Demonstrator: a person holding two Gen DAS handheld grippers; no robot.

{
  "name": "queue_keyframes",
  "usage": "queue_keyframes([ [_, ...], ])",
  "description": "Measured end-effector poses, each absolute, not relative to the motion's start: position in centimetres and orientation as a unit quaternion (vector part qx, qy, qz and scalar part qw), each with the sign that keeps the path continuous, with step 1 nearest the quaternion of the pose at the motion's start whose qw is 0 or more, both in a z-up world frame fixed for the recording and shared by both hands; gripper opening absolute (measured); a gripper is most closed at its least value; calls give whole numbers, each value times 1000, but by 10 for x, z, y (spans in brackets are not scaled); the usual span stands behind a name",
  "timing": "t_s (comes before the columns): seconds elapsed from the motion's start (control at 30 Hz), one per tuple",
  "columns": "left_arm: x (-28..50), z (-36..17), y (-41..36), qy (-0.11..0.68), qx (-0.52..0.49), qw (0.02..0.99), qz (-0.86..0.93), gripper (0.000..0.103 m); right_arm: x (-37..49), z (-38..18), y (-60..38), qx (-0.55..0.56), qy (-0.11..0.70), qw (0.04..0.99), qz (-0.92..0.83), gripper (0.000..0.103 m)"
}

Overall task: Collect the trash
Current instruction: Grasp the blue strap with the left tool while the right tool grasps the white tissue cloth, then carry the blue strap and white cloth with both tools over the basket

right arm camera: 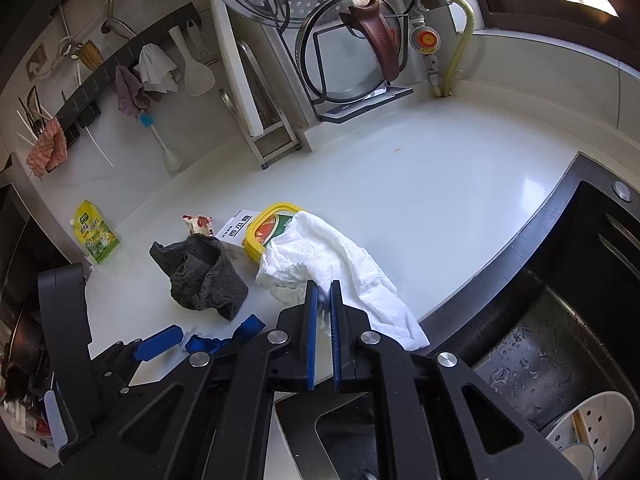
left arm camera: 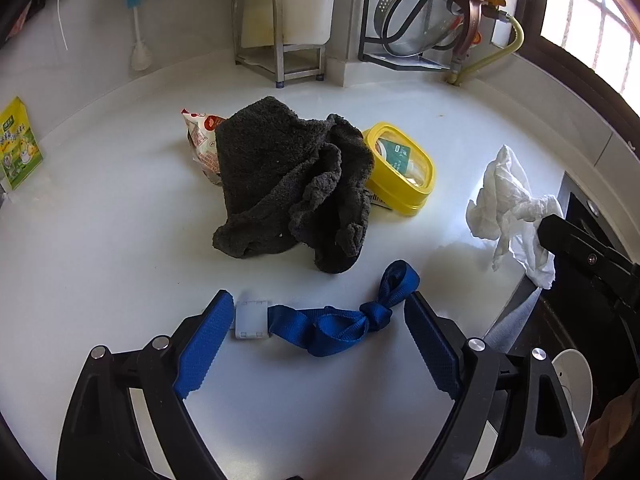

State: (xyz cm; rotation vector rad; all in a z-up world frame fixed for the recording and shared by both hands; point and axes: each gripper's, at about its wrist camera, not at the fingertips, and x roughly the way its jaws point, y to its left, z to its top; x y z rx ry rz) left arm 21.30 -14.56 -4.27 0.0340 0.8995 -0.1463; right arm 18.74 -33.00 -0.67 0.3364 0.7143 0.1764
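Observation:
My left gripper [left arm camera: 318, 316] is open, low over the white counter, with a knotted blue strap [left arm camera: 340, 320] and its white clip lying between the fingers. My right gripper [right arm camera: 325, 292] is shut on a crumpled white paper towel [right arm camera: 340, 264], held above the counter near the sink edge; the towel also shows in the left wrist view [left arm camera: 508, 208]. A dark grey rag [left arm camera: 288, 184] lies in the middle, over a red-and-white snack wrapper [left arm camera: 200, 136]. A yellow-rimmed plastic tub [left arm camera: 404, 168] sits to the rag's right. A green-yellow sachet [left arm camera: 16, 144] lies at far left.
A steel sink [right arm camera: 540, 352] with a white strainer basket is at the right. A metal rack [left arm camera: 276, 44] and a dish rack with pot lids [right arm camera: 344, 40] stand against the back wall. A gas hose [right arm camera: 460, 40] runs at the back right.

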Motion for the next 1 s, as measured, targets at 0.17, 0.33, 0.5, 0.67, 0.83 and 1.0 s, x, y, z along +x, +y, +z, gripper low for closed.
queue_keyframes([
  [0.17,213,-40,-145,427,20,902,-65,55,188,-6,-326,157,349,920,89,6],
  [0.33,211,-38,-141,428,13,900,-81,25,189,-6,-325,155,348,920,90,6],
  [0.5,195,-33,-131,417,10,904,-96,20,187,-7,-321,149,347,921,92,6],
  [0.67,176,-25,-113,409,14,907,-96,20,182,-4,-314,139,342,924,94,6],
  [0.83,152,-16,-92,399,22,912,-94,20,166,-2,-303,127,338,928,98,6],
  [1.0,123,-12,-69,394,33,915,-85,20,132,0,-289,118,329,931,105,6],
])
